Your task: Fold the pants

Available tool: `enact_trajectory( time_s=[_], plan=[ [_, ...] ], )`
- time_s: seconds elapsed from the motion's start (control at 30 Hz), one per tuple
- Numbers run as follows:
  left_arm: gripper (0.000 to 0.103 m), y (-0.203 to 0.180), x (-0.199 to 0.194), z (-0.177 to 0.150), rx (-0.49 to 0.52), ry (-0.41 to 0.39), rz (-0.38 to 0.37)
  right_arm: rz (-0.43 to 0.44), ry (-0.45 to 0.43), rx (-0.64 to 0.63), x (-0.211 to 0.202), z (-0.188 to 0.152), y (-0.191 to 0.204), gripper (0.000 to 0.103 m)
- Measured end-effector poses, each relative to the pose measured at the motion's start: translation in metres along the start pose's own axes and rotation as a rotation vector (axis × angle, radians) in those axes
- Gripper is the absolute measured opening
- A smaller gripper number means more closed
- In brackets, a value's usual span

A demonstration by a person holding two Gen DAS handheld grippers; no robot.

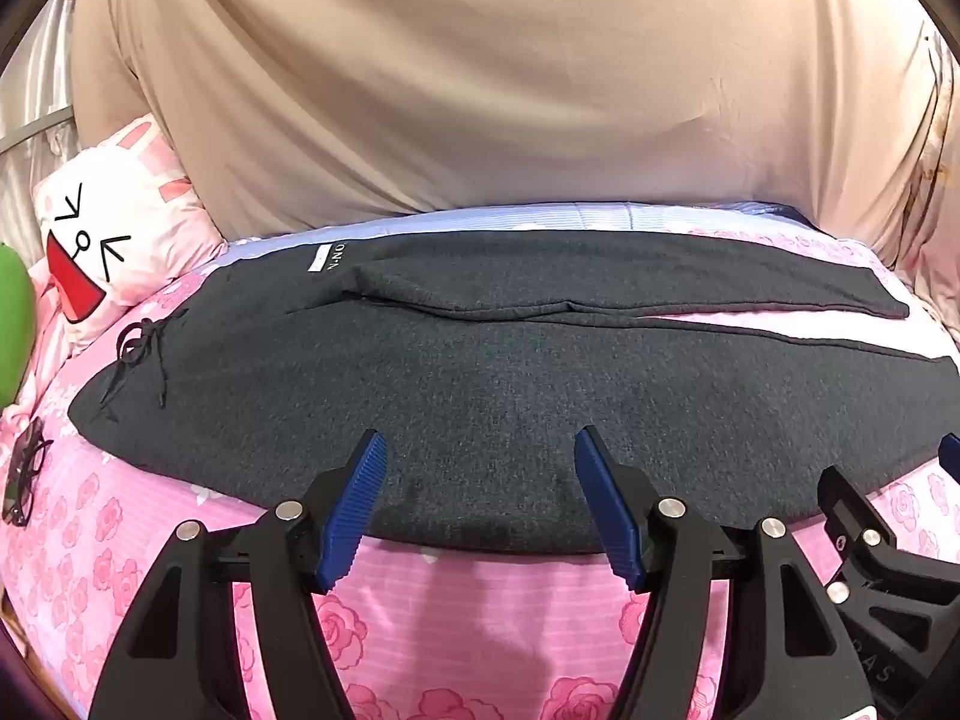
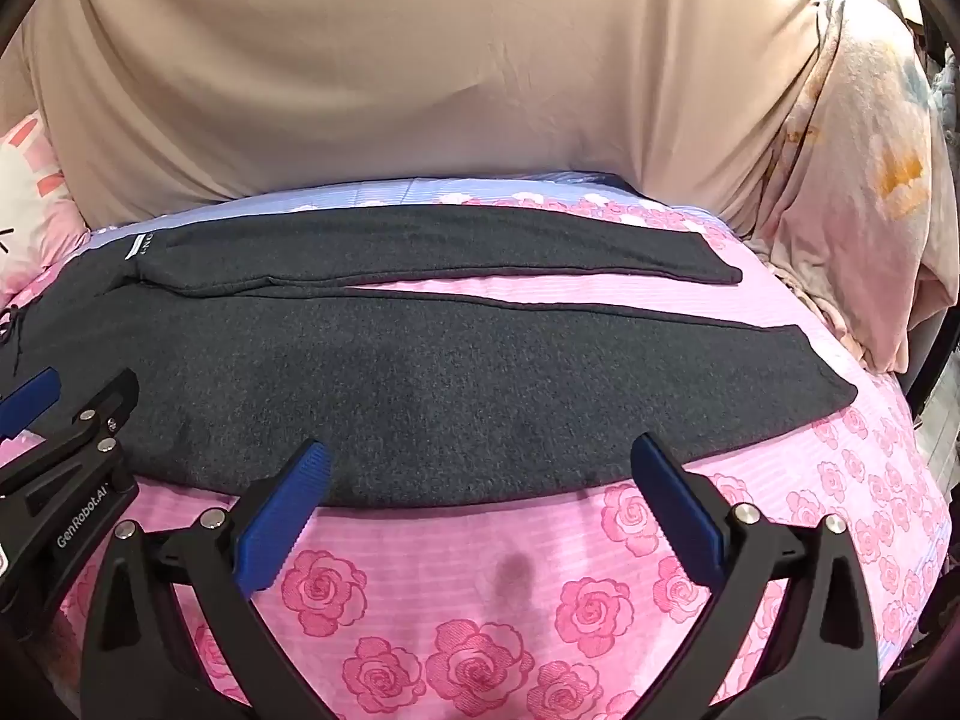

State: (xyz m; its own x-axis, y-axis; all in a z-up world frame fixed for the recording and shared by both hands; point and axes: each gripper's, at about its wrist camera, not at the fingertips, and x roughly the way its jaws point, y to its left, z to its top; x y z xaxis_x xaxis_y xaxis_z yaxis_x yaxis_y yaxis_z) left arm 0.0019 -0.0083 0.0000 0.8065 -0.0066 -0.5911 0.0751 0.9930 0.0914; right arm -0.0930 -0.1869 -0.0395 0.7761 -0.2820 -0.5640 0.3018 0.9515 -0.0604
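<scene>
The dark grey pants (image 1: 480, 384) lie spread flat across the pink rose-print bed sheet (image 1: 468, 612), waistband toward its left edge, legs reaching toward the right edge. The left gripper (image 1: 477, 513) stands released, jaws wide apart, at the pants' near hem. The right gripper (image 2: 480, 516) is likewise released, just beside the same near edge, gripping nothing.

The pants (image 1: 480, 372) are matt, fuzzy dark-grey knit cloth. The bedsheet (image 2: 480, 600) is smooth pink printed cotton. Left gripper (image 1: 480, 504): ribbed blue pads, black plastic, shiny metal pins.
</scene>
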Motion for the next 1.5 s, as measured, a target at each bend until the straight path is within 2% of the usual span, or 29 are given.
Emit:
enact_trajectory(
  time_s=[1.5],
  plan=[
    [0.063,0.0056,0.0050,-0.0035,-0.010,0.026,-0.010,0.006,0.019,-0.006,0.0042,-0.0036,0.0077,0.098]
  ],
)
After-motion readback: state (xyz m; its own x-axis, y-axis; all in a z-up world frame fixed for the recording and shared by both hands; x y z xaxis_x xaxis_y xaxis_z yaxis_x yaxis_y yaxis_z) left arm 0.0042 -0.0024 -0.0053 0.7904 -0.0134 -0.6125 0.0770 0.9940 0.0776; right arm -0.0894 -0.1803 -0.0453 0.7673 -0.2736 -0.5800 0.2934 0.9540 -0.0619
